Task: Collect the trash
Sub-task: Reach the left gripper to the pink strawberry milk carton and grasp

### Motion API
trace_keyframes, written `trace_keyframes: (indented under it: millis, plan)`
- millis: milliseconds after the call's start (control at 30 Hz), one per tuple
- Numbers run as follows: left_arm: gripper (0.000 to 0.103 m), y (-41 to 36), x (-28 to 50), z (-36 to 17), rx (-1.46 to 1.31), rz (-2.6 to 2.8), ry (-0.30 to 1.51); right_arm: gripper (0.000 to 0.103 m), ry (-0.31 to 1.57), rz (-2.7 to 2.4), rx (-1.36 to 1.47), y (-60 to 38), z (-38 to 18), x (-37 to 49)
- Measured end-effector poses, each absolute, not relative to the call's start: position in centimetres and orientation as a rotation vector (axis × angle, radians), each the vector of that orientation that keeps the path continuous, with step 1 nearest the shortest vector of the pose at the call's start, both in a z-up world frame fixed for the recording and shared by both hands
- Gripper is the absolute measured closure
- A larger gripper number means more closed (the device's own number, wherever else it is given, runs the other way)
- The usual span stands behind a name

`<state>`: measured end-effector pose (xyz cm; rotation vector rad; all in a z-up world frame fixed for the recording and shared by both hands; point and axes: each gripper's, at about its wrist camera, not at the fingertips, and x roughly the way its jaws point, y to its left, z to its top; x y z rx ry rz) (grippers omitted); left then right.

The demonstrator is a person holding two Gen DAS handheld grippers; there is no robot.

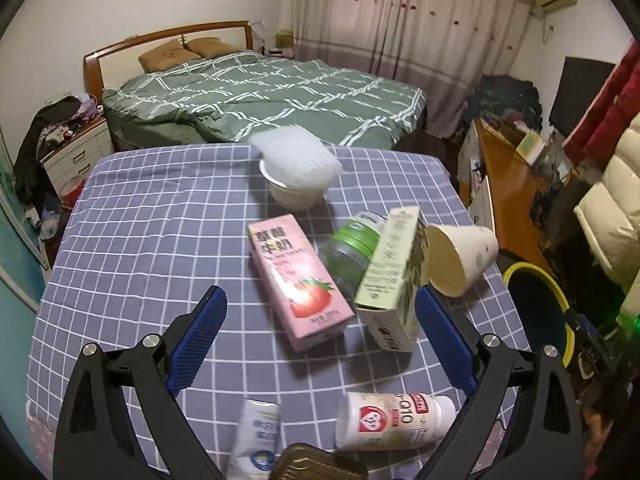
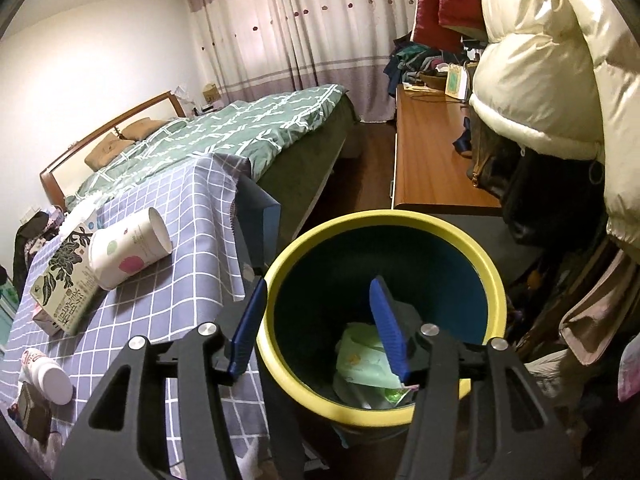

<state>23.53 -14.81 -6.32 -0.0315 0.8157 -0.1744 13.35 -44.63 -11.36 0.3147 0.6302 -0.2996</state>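
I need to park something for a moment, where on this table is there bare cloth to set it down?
The left half of the checked tablecloth, between the table's left edge and the pink carton, is bare. So is the far left corner beside the white bowl. The right side is crowded: jar, green box and paper cup touch, with a white bottle near the front.

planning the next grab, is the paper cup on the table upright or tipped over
Tipped over: the paper cup lies on its side on the checked tablecloth, its open mouth facing sideways.
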Motion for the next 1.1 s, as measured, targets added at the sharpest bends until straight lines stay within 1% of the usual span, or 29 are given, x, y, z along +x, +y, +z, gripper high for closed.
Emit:
trace_keyframes:
  millis: [467,567,667,733,833,1100]
  plan:
    - [0.009,-16.7,25.1,-9.6,0.033,-0.162,0.941,0.051,0.636,-0.239,0.327,-44.2,-11.9,13.8]
    - [0.009,-16.8,25.5,-10.3,0.085,-0.155,0.967,0.051,0.640,-0.236,0.326,-44.2,-12.0,14.0]
    - [0.014,-17.3,26.3,-11.0,0.156,-0.148,0.987,0.051,0.644,-0.228,0.327,-44.0,-12.0,14.2]
    - [0.019,-17.5,27.2,-11.6,0.191,-0.135,1.006,0.050,0.646,-0.224,0.326,-43.8,-12.1,14.2]
    - [0.024,-17.5,28.4,-12.6,0.208,-0.122,1.041,0.051,0.649,-0.215,0.329,-43.6,-12.1,14.3]
    - [0.024,-16.5,30.2,-13.1,0.165,-0.119,1.027,0.050,0.659,-0.204,0.331,-43.2,-12.3,14.7]
